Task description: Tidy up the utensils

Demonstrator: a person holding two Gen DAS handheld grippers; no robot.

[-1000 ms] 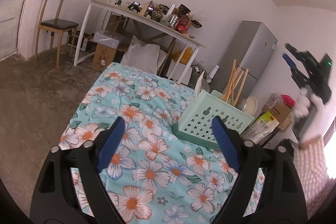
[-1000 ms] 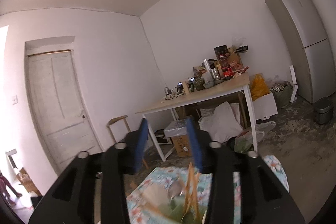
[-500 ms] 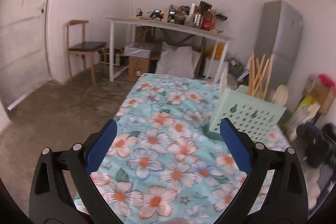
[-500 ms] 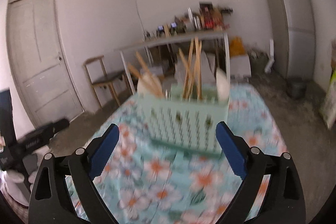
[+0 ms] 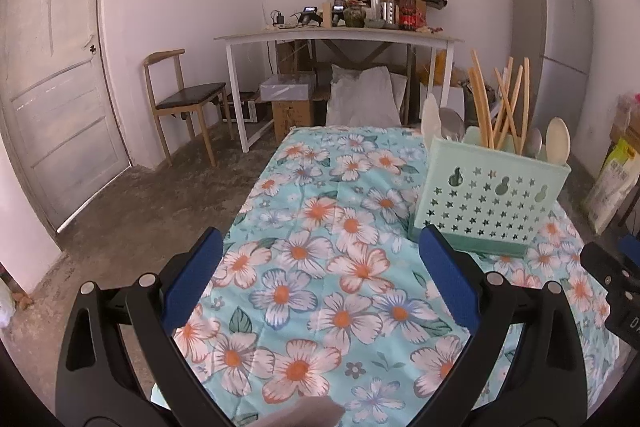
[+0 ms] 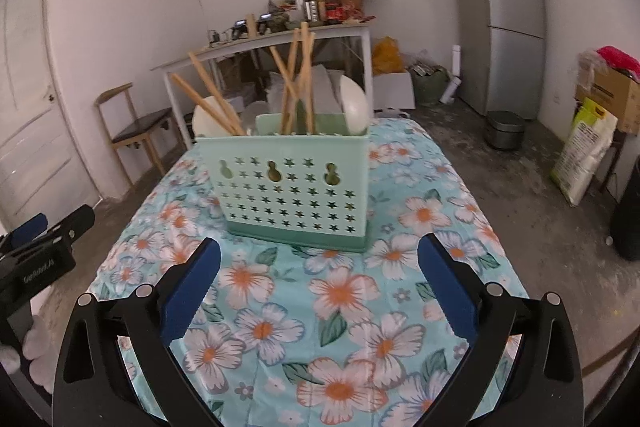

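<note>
A mint-green utensil holder [image 5: 492, 203] with star holes stands on the flowered tablecloth [image 5: 320, 267]. It holds wooden chopsticks [image 5: 504, 107] and pale spoons [image 5: 558, 139]. My left gripper [image 5: 320, 239] hovers open over the cloth, left of and nearer than the holder, with nothing between its fingers. In the right wrist view the holder [image 6: 292, 187] faces me straight ahead, with chopsticks [image 6: 298, 79] and a white spoon [image 6: 354, 105] sticking up. My right gripper [image 6: 320, 243] is low over the cloth just before the holder. Its jaws are opening and nothing is between them.
A wooden chair [image 5: 180, 99], a cluttered white desk [image 5: 340, 35] and a grey fridge [image 5: 560, 39] stand beyond the table. Sacks and boxes [image 6: 584, 147] line the right wall. The cloth [image 6: 420, 219] around the holder is bare.
The right gripper dropped from facing the far wall to facing the holder, and its jaws spread wide. The left view rolled level and swung left; its jaws widened slightly.
</note>
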